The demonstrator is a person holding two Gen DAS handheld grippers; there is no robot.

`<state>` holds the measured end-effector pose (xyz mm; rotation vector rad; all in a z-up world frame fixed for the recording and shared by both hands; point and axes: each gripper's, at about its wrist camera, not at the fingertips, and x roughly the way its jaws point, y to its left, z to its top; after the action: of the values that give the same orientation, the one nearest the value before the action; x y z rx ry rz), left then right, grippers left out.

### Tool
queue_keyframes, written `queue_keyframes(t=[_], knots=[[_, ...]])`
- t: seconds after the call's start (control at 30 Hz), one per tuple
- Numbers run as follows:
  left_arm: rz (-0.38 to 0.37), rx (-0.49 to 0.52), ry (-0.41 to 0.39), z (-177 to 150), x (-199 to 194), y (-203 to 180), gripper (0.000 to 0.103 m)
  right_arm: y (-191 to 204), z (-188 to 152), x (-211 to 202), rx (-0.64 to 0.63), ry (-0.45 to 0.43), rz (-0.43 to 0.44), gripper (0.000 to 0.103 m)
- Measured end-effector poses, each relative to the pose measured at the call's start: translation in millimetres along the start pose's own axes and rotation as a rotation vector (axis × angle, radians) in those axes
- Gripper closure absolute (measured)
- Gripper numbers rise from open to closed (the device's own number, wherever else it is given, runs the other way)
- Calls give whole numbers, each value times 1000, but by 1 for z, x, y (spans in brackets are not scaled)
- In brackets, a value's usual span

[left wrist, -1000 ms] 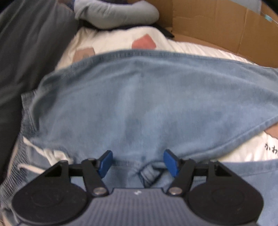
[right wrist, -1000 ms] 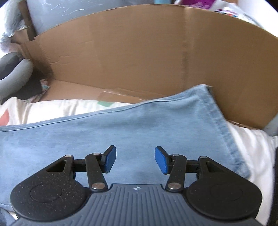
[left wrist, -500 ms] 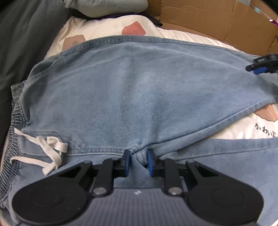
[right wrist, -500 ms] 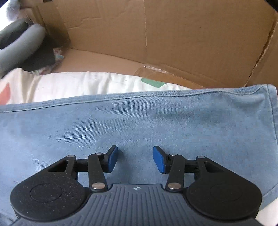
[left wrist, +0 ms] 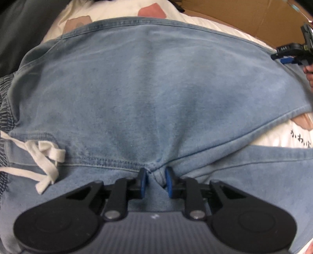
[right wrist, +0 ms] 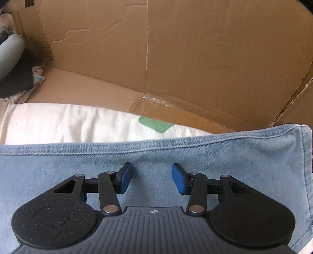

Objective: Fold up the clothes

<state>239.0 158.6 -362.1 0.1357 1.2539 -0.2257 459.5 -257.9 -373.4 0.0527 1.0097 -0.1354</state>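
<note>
Light blue jeans [left wrist: 146,88] lie spread on a white printed sheet [left wrist: 109,11], waistband and white drawstring [left wrist: 45,156] at the left. My left gripper [left wrist: 155,182] is shut on a bunched fold of denim at the crotch seam. In the right wrist view my right gripper [right wrist: 151,178] hovers open over the far jeans leg [right wrist: 58,175], close to its upper seam, with the leg's hem [right wrist: 305,156] at the right. Its pads touch no fabric that I can see. The right gripper [left wrist: 287,56] also shows at the right edge of the left wrist view.
A large cardboard box [right wrist: 195,48] rises just behind the sheet [right wrist: 58,123]. Dark grey fabric [left wrist: 19,29] lies at the far left, and a grey cushion with dark clothes [right wrist: 11,56] sits at the back left. A person's hand [left wrist: 310,74] holds the right gripper.
The left jaws closed from wide apart onto the crotch fold. The right gripper slid along the leg toward its far seam and came into the left wrist view.
</note>
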Motion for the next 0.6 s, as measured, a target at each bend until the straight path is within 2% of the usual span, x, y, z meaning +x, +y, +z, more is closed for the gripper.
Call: queue_keyframes(t=[0.1, 0.2, 0.27, 0.37, 0.6], knots=[[-4, -1, 3, 2, -4, 1, 80, -6, 6, -1, 41, 32, -4, 50], [-13, -7, 8, 6, -10, 3, 74, -6, 8, -10, 52, 45, -36, 53], [-20, 5, 3, 9, -18, 5, 72, -2, 3, -23, 23, 22, 1, 53], [-23, -28, -18, 11, -30, 13, 65, 1, -4, -42, 2, -2, 43, 53], [20, -86, -92, 22, -43, 32, 62, 10, -20, -73, -18, -22, 118, 53]])
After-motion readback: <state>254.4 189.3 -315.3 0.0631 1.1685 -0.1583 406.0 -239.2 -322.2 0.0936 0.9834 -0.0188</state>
